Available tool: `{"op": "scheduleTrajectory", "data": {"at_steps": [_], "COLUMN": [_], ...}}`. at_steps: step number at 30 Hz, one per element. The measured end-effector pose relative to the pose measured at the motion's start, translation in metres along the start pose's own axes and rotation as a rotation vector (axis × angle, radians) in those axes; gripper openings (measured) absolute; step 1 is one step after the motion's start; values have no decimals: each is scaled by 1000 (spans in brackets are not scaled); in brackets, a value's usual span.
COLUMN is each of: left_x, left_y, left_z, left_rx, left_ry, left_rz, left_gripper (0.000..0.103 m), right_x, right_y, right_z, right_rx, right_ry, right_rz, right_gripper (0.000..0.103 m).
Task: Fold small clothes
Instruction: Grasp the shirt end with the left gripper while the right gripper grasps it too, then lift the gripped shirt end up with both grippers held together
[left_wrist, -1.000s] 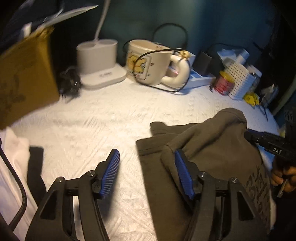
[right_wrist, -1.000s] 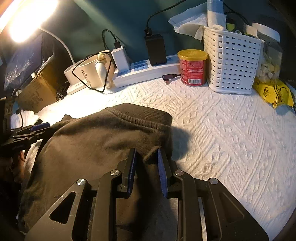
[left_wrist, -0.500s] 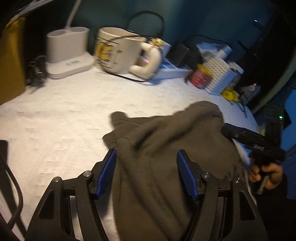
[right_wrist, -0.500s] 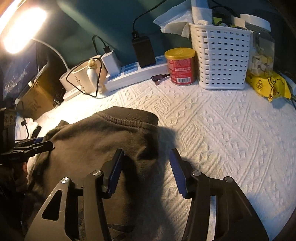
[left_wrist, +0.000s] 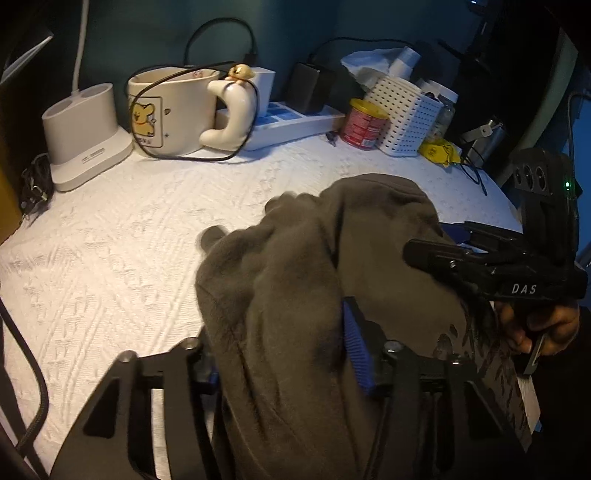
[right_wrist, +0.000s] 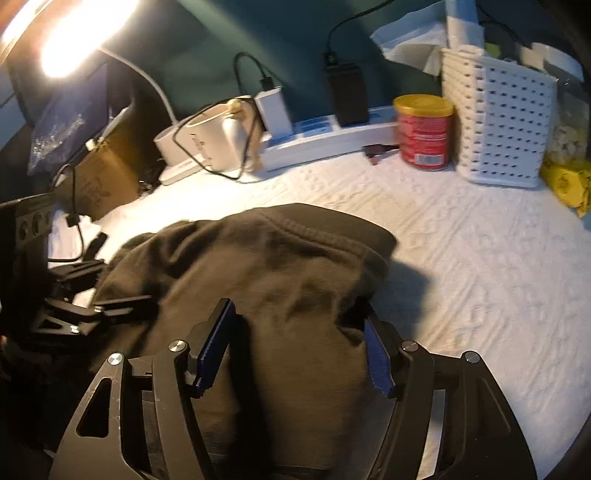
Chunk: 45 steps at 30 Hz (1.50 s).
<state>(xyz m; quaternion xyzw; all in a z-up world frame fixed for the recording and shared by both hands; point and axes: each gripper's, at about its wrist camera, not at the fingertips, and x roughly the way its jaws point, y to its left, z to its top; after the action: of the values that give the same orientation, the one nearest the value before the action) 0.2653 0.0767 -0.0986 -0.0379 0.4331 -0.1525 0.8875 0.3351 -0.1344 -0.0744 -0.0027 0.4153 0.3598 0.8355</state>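
The left gripper is closing its fingers around a bunched fold of the grey garment; the right gripper is spreading its fingers, garment lying loose between them on the worktop.

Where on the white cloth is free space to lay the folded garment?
Free: the white textured cloth right of the dark olive garment, before the red tin. Crowded: the back edge, with cream mug and white perforated basket.
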Motion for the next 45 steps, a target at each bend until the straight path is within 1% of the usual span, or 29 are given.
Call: {"op": "scheduleTrajectory", "data": {"at_steps": [2,3,4,5,8,9,10,13,20,31,45], "left_x": [2,3,3,4,3,3,3,0,-11,-39,-86], "left_y": [-7,-9,-11,-12,-13,-14,-15,-18,-37,-52,-79], "left_z": [-2,-2,-2,-2,-3,-3,-3,-5,-11,-22,-35], "left_rx": [22,31,37,37,33,33,33,32,69,64,115], "left_ry": [-17,-18,-15,-16,-17,-17,-19,-28,-79,-136,-229], "left_rz": [-2,-1,-4,-13,-21,-23,-22,-20,11,1,14], "left_gripper": [44,41,36,35,29,28,27,26,24,24,24], "right_x": [1,2,0,1,2,3,2,0,-16,-55,-115], "right_y": [2,3,4,6,14,17,18,22,29,42,60], "right_z": [0,1,-1,-1,-2,-3,-3,-4,-9,-18,-35], "right_rx": [-9,-13,-20,-26,-60,-70,-72,-85,-91,-105,-121], "right_ry": [3,4,4,6,15,20,21,10,-21,-93,-205], "right_rz": [7,5,0,-3,-12,-2,2,0,-5,-11,-20], "right_gripper": [69,68,68,66,47,35,30,25,23,23,22]}}
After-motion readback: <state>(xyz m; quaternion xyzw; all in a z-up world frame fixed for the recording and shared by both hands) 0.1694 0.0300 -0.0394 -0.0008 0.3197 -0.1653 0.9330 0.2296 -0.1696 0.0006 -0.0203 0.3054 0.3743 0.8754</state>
